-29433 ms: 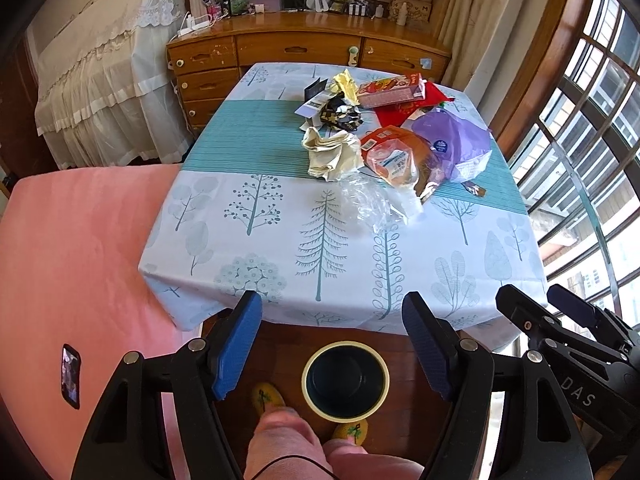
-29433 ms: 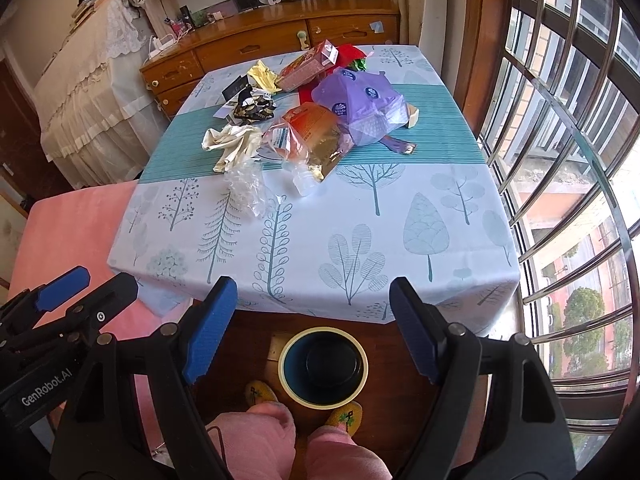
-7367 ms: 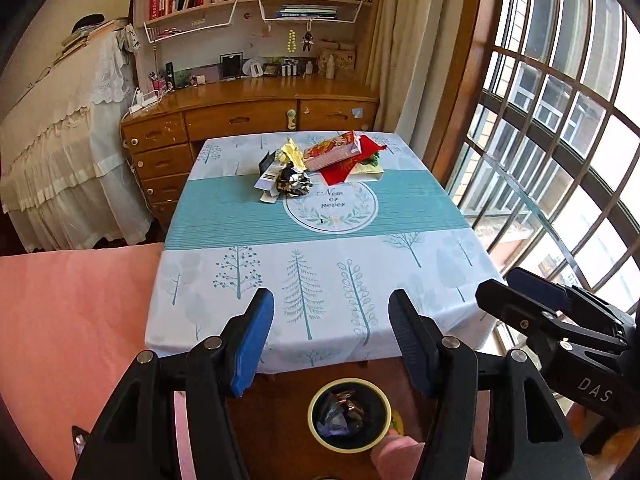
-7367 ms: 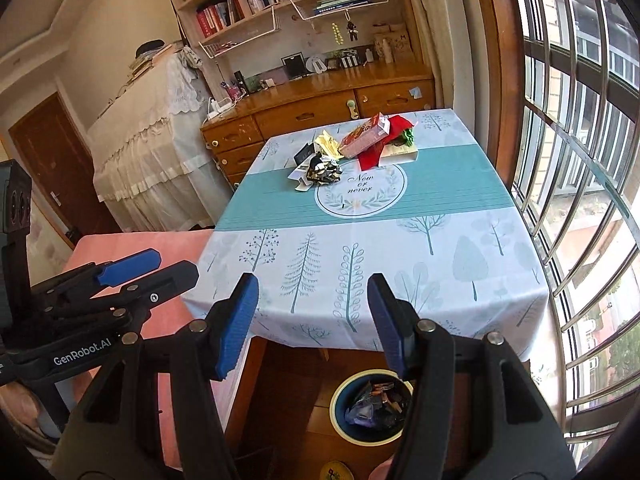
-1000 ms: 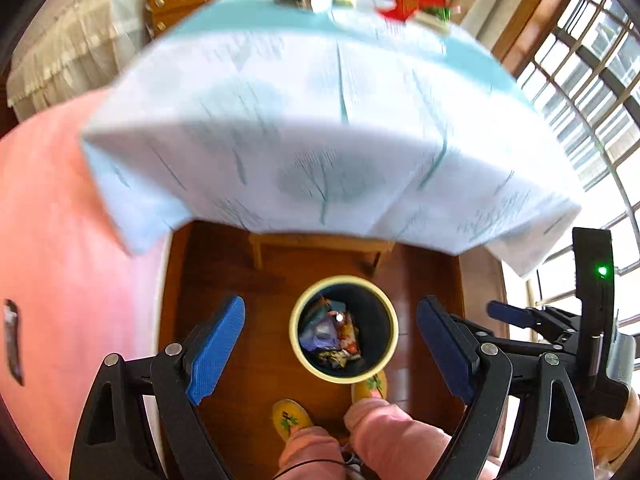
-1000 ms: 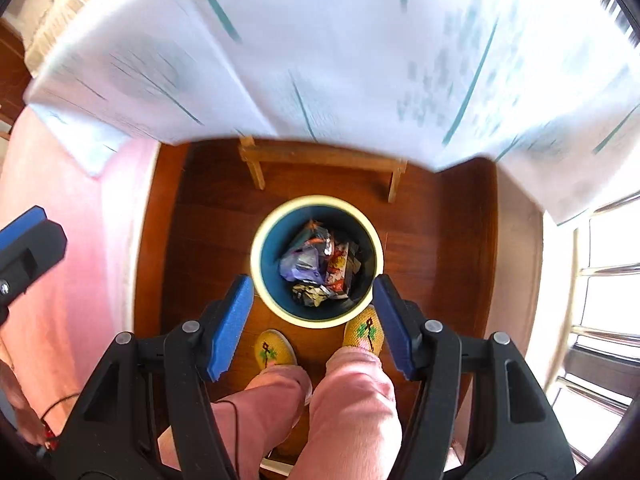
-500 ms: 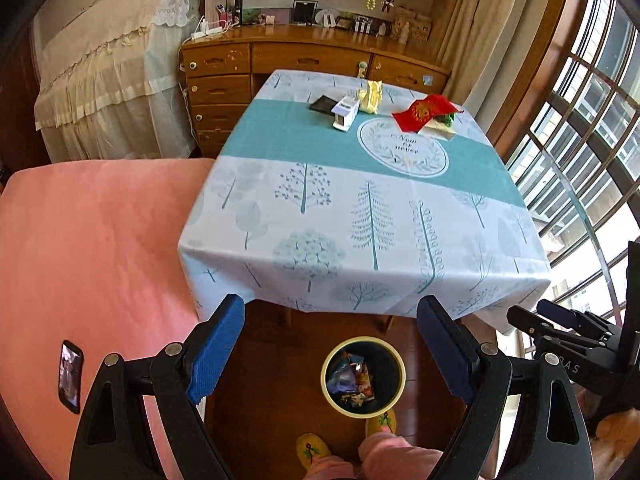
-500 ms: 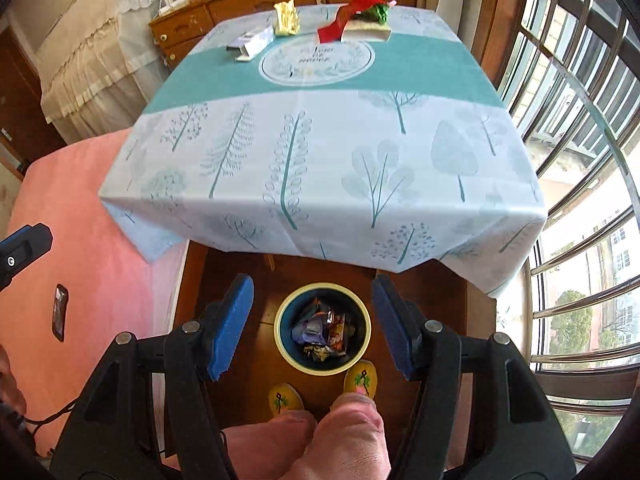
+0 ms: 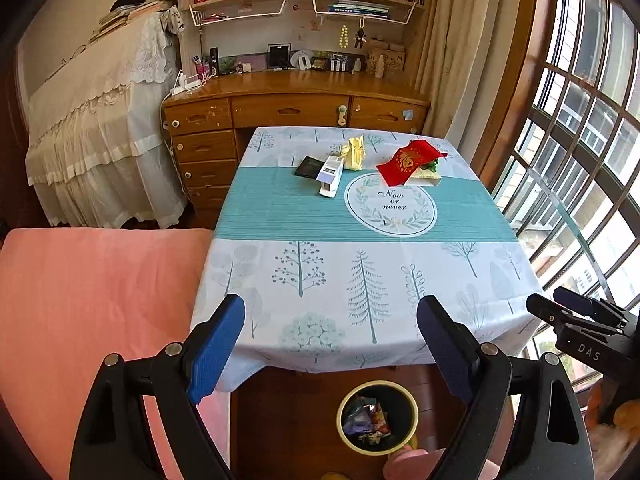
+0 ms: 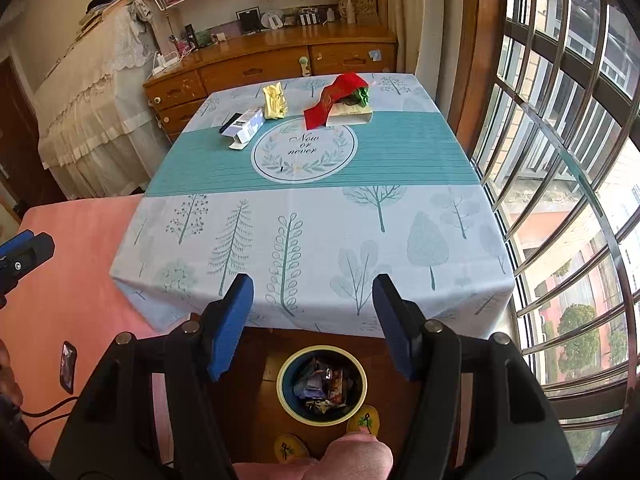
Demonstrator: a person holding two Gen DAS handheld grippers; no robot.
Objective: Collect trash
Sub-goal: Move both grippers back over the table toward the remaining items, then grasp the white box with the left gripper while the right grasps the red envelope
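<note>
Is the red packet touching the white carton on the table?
Apart. The right wrist view shows bare tablecloth between the red packet and the white carton.

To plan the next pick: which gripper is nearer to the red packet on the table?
Neither clearly. Both the left gripper and the right gripper hang open over the table's near edge, and the red packet lies far across, slightly right.

Wooden dresser [image 9: 288, 112] behind the table [image 9: 360, 288] — pink bed [image 9: 80, 300] beside it
</note>
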